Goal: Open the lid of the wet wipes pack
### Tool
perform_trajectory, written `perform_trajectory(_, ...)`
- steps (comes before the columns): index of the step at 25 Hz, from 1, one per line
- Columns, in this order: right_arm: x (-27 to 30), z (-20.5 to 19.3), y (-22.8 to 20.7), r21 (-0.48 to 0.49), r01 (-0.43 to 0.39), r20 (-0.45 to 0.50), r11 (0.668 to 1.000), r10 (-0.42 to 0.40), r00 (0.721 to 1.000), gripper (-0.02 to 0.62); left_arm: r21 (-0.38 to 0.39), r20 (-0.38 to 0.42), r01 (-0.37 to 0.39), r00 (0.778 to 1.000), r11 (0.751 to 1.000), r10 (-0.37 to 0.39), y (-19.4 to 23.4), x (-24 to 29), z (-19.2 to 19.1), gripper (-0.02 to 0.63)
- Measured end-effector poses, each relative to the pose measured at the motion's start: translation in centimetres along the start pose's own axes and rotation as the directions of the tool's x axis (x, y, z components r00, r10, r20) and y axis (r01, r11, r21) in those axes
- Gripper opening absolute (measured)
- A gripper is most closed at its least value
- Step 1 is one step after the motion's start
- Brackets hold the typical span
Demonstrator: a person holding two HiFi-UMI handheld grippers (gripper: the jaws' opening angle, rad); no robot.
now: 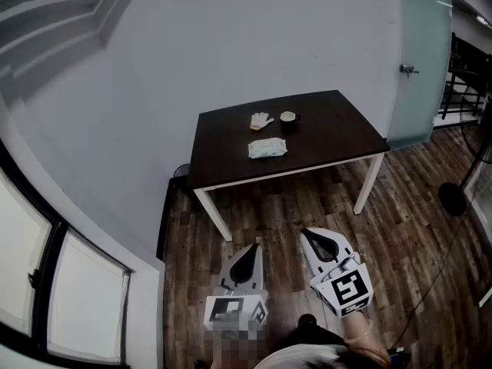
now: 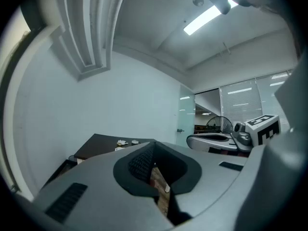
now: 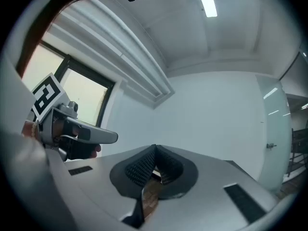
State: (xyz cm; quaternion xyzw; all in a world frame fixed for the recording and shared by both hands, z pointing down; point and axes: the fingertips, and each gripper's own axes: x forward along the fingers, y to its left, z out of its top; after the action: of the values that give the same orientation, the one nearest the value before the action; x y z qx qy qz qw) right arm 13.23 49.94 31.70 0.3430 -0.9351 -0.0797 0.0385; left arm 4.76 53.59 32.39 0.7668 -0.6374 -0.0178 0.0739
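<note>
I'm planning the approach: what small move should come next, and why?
Probably step toward the table: the wet wipes pack lies far ahead on it, while the left gripper and right gripper hang over the floor, tongs shut and empty.

A ceiling strip light is glaring high above the fingers of the left gripper. Another is burning white above the right gripper. Daylight is washing through a window left of those fingers. Both gripper views are bending and darkening at their rims.
</note>
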Motion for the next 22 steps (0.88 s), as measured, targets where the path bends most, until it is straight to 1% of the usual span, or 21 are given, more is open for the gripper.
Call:
perform_trajectory(4, 0.7, -0.1, -2.2, 0.009, 0.014, 0.007, 1.0, -0.014, 1.0, 0.005, 0.003, 0.0, 0.003, 1.0, 1.0, -0.003, -0.6, 2.1, 0.1, 0.014)
perform_trajectory(8, 1.4, -0.8, -4.1, 0.016, -0.001, 0.019, 1.0, 0.0, 1.0, 0.005, 0.017, -0.003, -0.011, 1.0, 1.0, 0.011, -1.0, 4.3, -0.1, 0.014)
perform_trajectory(14, 2.3, -1.8, -7.8, 0.037, -0.02, 0.008, 0.999, 0.02, 1.0, 0.003, 0.001, -0.012, -0.028, 1.0, 1.0, 0.028, -1.9, 8.2, -0.4, 0.014)
perform_trajectory(20, 3.5, -3.4, -11.4, 0.075, -0.042, 0.048, 0.996, 0.038, 0.998, 0.002, -0.006, -0.022, -0.042, 0.999, 0.999, 0.041, -3.0, 11.6, -1.2, 0.014)
perform_trajectory(22, 3.9, -3.6, -12.4, 0.087, -0.044, 0.046, 0.995, 0.041, 0.998, 0.002, -0.007, -0.027, -0.047, 0.999, 0.999, 0.047, -3.2, 12.5, -1.4, 0.014)
